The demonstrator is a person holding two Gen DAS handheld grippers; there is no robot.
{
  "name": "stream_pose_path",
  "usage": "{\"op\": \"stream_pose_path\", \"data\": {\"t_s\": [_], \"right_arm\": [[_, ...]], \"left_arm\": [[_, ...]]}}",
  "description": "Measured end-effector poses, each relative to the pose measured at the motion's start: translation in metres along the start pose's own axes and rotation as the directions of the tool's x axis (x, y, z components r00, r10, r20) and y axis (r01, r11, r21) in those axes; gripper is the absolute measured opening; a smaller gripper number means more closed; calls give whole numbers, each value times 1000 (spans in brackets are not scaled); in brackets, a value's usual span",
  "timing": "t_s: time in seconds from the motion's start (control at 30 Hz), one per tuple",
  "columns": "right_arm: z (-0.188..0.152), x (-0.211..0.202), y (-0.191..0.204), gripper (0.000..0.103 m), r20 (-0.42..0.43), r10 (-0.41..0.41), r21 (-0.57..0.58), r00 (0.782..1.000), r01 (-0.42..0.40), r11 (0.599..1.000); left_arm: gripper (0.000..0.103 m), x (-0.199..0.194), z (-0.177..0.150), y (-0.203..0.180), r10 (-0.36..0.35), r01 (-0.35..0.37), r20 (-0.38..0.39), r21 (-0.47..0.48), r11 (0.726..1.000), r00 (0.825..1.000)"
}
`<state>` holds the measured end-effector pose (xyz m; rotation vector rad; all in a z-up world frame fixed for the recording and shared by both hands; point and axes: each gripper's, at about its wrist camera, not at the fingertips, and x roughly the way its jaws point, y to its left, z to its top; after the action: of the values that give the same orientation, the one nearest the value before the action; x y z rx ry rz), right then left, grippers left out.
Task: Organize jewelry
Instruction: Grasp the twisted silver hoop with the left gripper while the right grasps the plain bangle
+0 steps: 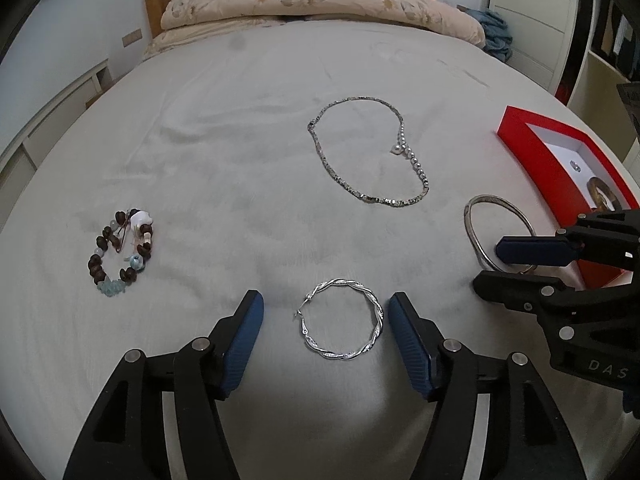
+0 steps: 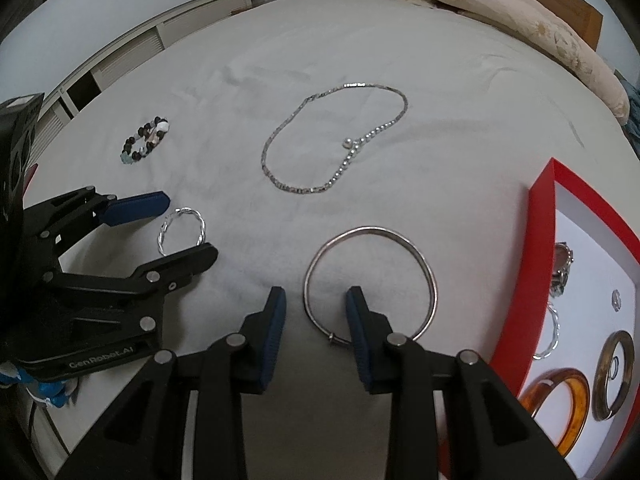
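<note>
A twisted silver hoop [image 1: 341, 320] lies on the white bedsheet between the open fingers of my left gripper [image 1: 326, 308]; it also shows in the right wrist view [image 2: 182, 230]. A plain silver bangle [image 2: 370, 280] lies in front of my right gripper [image 2: 316, 300], which is open with its fingers either side of the bangle's near-left rim. The bangle [image 1: 496, 232] and right gripper [image 1: 490, 266] show at right in the left wrist view. A silver bead necklace [image 1: 366, 152] lies further back. A brown and blue bead bracelet [image 1: 120, 252] lies at left.
A red box [image 2: 540, 260] with a white inside sits at right, holding amber bangles [image 2: 560, 404], a ring and small pieces. A folded floral quilt [image 1: 320, 4] lies at the head of the bed. White cabinets stand beside the bed.
</note>
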<state>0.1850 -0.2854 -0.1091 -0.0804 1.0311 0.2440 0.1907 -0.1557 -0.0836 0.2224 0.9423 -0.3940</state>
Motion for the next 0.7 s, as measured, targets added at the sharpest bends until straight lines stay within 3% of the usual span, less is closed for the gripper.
{"op": "stream_pose_path", "data": {"t_s": [0.37, 0.7], "right_arm": [[5, 8, 7, 9, -38, 34, -54, 999, -36, 998], [2, 5, 2, 6, -31, 68, -29, 997, -69, 997]], "left_arm": [[64, 4, 2, -6, 11, -11, 7, 16, 1000, 1000], [55, 4, 3, -7, 3, -3, 11, 29, 1000, 1000]]}}
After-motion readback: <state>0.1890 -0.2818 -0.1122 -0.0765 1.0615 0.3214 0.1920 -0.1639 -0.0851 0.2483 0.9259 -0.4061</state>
